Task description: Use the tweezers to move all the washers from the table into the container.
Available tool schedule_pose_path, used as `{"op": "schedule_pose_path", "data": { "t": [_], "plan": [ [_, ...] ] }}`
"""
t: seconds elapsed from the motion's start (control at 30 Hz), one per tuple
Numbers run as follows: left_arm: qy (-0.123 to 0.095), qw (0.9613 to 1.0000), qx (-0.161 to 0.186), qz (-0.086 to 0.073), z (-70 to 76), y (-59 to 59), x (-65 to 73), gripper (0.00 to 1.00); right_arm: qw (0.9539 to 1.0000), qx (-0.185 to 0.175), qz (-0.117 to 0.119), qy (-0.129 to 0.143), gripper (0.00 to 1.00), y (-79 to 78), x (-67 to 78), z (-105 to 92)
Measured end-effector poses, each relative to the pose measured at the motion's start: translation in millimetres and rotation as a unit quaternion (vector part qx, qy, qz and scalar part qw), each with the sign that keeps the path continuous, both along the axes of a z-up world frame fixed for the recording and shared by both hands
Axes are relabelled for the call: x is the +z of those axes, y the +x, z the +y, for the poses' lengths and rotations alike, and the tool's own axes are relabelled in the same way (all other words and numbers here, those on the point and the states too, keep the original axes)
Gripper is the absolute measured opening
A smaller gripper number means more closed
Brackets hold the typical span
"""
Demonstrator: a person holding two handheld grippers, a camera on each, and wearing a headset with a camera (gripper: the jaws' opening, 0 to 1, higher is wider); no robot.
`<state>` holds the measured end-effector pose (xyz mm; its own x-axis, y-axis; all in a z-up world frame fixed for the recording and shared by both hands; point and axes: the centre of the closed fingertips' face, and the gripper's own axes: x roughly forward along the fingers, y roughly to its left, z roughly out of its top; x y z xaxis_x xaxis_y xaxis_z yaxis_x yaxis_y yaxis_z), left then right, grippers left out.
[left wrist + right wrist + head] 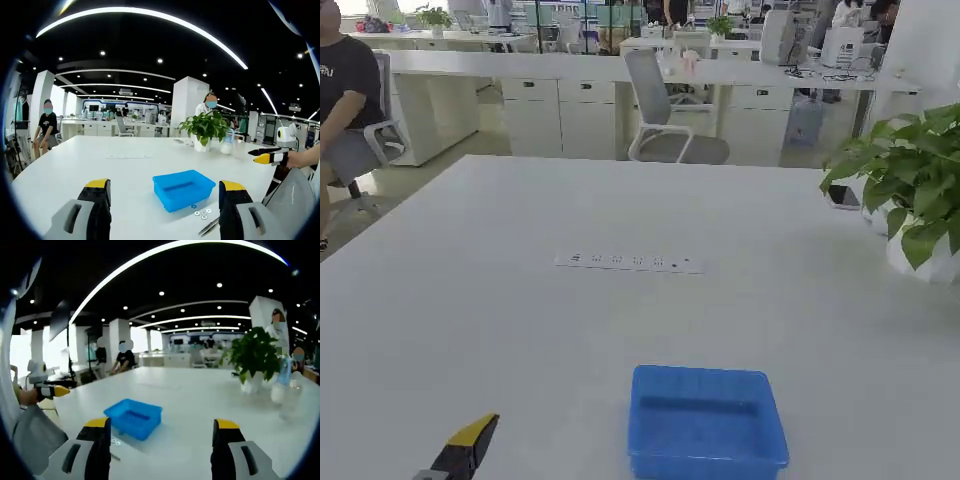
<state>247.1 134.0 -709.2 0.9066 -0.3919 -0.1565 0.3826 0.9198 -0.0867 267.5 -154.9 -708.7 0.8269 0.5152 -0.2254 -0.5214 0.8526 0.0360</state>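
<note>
A wide white table (pixel 620 320) in an open office; a leafy potted plant (pixel 910 190) stands at its right edge; a blue plastic container (pixel 705 420) sits near the front; the left tool (pixel 165 185) and right tool (pixel 159 423) are both raised over the table, jaws spread wide, released; a white power strip (pixel 628 262) lies mid-table; metal tweezers (pixel 209 227) lie just beside a small cluster of washers (pixel 202 213), on the table close to the container's corner.

washers (pixel 202 213) just beside container (pixel 186 199) | tweezers (pixel 210 227) apparently next to washers | all on table (pixel 75 170)
</note>
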Motion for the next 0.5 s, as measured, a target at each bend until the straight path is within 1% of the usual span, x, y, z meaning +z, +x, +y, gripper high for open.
{"op": "schedule_pose_path", "data": {
  "t": [0.5],
  "plan": [
    [0.002, 1.0, -0.001, 0.005, -0.3, 0.9, -2.4, 0.9, 1.0, -0.001, 0.0, 0.0, 0.81, 1.0, -0.4, -1.9]
  ]
}}
